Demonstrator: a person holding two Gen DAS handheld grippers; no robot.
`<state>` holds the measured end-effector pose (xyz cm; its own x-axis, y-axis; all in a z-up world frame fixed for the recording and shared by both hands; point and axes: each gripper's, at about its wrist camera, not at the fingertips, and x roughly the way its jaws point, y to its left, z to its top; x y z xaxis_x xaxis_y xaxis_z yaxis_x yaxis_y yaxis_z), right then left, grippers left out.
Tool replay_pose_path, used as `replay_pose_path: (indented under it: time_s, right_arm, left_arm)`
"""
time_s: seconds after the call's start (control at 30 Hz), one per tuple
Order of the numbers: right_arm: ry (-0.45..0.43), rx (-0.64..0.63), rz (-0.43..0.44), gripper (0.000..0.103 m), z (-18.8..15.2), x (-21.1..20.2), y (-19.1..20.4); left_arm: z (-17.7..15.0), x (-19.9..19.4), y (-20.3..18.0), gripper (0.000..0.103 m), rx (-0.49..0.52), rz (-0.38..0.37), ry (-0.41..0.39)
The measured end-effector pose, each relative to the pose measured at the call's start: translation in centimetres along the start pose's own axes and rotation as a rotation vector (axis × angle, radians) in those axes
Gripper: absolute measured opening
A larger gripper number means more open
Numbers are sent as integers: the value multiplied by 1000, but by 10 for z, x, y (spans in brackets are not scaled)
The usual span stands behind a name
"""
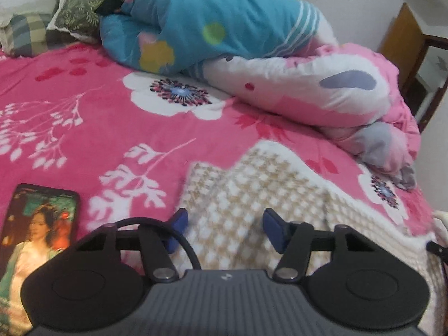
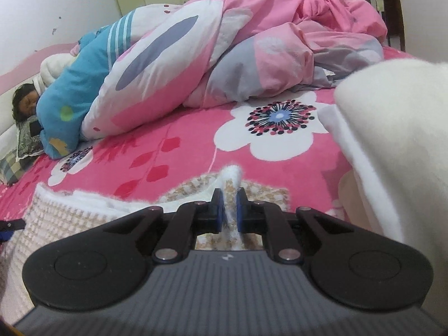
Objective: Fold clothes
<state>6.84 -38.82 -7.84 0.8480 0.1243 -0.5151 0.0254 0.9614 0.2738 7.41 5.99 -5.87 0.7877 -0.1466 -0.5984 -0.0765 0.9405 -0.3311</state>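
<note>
Garment: a knitted sweater (image 1: 252, 196) in a cream and tan checked weave with a fluffy white edge; it lies spread, slightly rumpled, on the near part of the bed, just ahead of both grippers.
Sweater edge: in the right wrist view a narrow fold of the white fleecy trim (image 2: 231, 176) stands up from the cloth.
Left gripper (image 1: 224, 229): jaws wide apart over the sweater, with blue pads (image 1: 273, 226) on black arms; nothing is held between them.
Right gripper (image 2: 229, 210): jaws nearly together, pinching the raised white fold of the sweater.
Bedspread (image 1: 98, 106): plush, bright pink, printed with white branches and large white flowers with dark centres.
Quilts: a blue quilt (image 1: 196, 22) with coloured spots and a puffy pink and white one (image 1: 308, 89), heaped at the far side.
Person (image 2: 26, 102): lying at the head of the bed, under the blue quilt.
Phone (image 1: 36, 224): flat on the bedspread, left of the left gripper, screen lit.
White cloth (image 2: 397, 128): soft, close to the lens at right; what it is cannot be told.
</note>
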Motion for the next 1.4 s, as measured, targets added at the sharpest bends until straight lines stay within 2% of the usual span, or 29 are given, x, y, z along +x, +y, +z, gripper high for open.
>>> replay_pose_path:
  time_s: [0.03, 0.07, 0.1, 0.17, 0.23, 0.37, 0.47, 0.57, 0.7, 0.73, 0.8, 0.83, 0.93, 1.0, 1.07, 1.13, 1.2, 1.23, 1.27, 1.3, 1.37, 1.4]
  right_arm:
    - [-5, -10, -10, 7, -1, 1, 2]
    - [-9, -26, -22, 7, -3, 2, 4]
    - [-15, -37, -33, 7, -4, 3, 5]
    - [-37, -58, -52, 7, -5, 4, 9]
    - [-73, -85, -71, 6, -1, 0, 15]
    - [-155, -158, -82, 6, 17, -13, 32]
    - [-172, -197, -97, 6, 29, -5, 36]
    - [-108, -238, -135, 7, 21, 28, 30]
    - [64, -263, -156, 9, -4, 75, 18]
    - [49, -260, -172, 11, 0, 70, 19]
    - [19, -253, -205, 22, 8, 59, 20]
    - [4, -257, -230, 32, 12, 51, 21]
    - [-77, -302, -296, 33, 15, 17, 32]
    - [-127, -351, -282, 35, 7, -9, 43]
    - [-150, -407, -221, 41, -10, -32, 59]
    - [-73, -413, -166, 39, -29, -32, 60]
    - [20, -356, -174, 38, -45, -17, 42]
    - [54, -312, -187, 36, -52, -9, 29]
    - [41, -243, -175, 28, -49, -14, 18]
    - [32, -209, -187, 24, -43, -22, 17]
    - [-55, -260, -239, 25, -35, -52, 37]
    - [-112, -301, -231, 25, -36, -73, 47]
  left_arm:
    - [1, 6, -2, 52, -1, 9, -1]
    - [2, 11, -3, 41, -2, 18, -2]
    - [2, 15, -5, 35, -1, 23, -9]
    - [1, 13, -7, 11, 7, 23, -40]
    - [3, 7, -10, 9, 9, 12, -85]
    - [14, -5, -17, 9, 10, 0, -171]
    - [18, 0, -24, 9, 36, 28, -202]
    - [10, 25, -23, 9, 52, 85, -162]
    - [-4, 40, -22, 9, 75, 133, -124]
    - [-3, 39, -23, 11, 85, 143, -123]
    - [-1, 36, -24, 21, 96, 162, -122]
    - [0, 32, -23, 28, 86, 167, -127]
    - [3, 6, -18, 32, 69, 156, -183]
    - [3, -16, -20, 32, 88, 115, -230]
    - [-2, -25, -25, 35, 126, 58, -214]
    - [-10, -23, -30, 39, 173, 24, -160]
    - [-21, 1, -33, 39, 212, 84, -66]
    - [-23, 8, -30, 39, 196, 100, -52]
    - [-23, 6, -27, 38, 176, 100, -59]
    - [-22, 1, -26, 37, 164, 99, -71]
    - [-18, -21, -28, 38, 163, 93, -108]
    - [-18, -34, -28, 39, 168, 77, -133]
